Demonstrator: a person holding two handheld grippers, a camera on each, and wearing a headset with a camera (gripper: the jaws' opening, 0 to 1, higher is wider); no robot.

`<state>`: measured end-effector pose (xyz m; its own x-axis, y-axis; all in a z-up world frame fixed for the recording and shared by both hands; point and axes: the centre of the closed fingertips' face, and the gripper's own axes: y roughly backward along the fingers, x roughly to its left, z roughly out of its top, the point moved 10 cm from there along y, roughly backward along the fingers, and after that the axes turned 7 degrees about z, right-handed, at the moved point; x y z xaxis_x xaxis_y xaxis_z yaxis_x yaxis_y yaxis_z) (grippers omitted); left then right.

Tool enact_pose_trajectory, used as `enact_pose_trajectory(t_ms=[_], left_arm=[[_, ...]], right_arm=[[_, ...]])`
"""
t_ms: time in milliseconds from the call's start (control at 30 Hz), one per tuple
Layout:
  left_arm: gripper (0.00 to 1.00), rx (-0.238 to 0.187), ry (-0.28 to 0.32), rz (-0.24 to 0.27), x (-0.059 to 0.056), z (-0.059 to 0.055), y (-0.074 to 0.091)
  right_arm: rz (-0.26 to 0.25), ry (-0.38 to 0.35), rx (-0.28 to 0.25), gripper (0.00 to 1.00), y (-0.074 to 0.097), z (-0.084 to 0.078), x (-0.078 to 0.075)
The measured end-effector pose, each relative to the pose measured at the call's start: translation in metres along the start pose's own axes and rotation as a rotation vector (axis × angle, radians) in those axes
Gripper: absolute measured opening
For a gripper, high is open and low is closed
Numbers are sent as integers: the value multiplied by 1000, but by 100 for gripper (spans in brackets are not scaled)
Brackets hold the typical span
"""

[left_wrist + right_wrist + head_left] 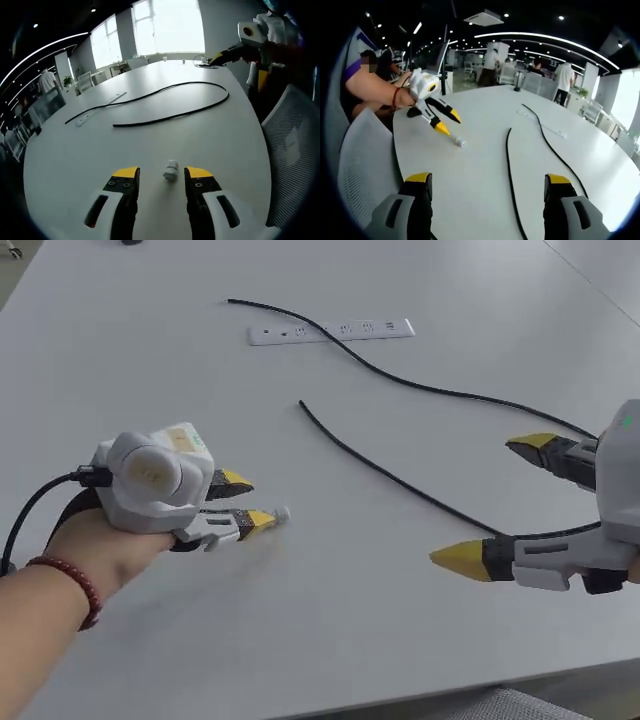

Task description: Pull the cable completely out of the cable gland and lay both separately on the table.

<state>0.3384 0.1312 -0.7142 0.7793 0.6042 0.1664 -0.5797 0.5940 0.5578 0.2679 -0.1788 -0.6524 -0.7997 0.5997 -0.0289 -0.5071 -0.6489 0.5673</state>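
— Fingers [125,174] on the left gripper [162,172]?
— Parted narrowly, gripping nothing. The white cable gland [171,170] lies on the table [75,165] just past their yellow tips, low centre of the left gripper view.
— And the right gripper [488,178]?
— Spread wide, empty, at the head view's right edge.
— Where is the cable [400,480]?
— Black, looped across the table, well apart from the gland.

Gripper views face each other over cable [150,121]; head looks down.
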Motion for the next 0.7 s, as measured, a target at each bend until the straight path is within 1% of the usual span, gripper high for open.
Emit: enact_pose_trajectory(t_ms=[67,100,167,200,267,300,333,367,467,567,633,700], left_arm=[[44,-18,14,11,0,3,7],[45,-27,21,16,-1,4,10],[48,-49,30,27,-1,7,16],[52,-59,34,32,-1,8,19],[68,-68,63,56,-1,11,24],[73,-72,78,68,0,12,26],[76,-86,81,74,0,13,32],[75,-101,85,80,0,15,37],[81,-135,109,100,1,17,44],[91,-148,112,123,1,17,52],[98,-158,131,133,-1,17,57],[99,-166,154,139,-3,16,64]], right_arm=[[1,0,-2,93,-1,1,0],[2,0,-2,94,-1,1,0],[4,6,-5,91,-2,2,0],[6,8,-6,91,-2,2,0],[3,7,-7,93,-2,4,0],[1,7,-8,92,-2,4,-1],[1,8,-8,91,-2,5,-1],[1,9,-9,92,-2,5,-1],[2,16,-10,91,-1,7,-1],[-1,20,-8,92,-1,8,0],[1,15,-14,91,-1,8,0],[1,12,-16,92,-1,8,0]])
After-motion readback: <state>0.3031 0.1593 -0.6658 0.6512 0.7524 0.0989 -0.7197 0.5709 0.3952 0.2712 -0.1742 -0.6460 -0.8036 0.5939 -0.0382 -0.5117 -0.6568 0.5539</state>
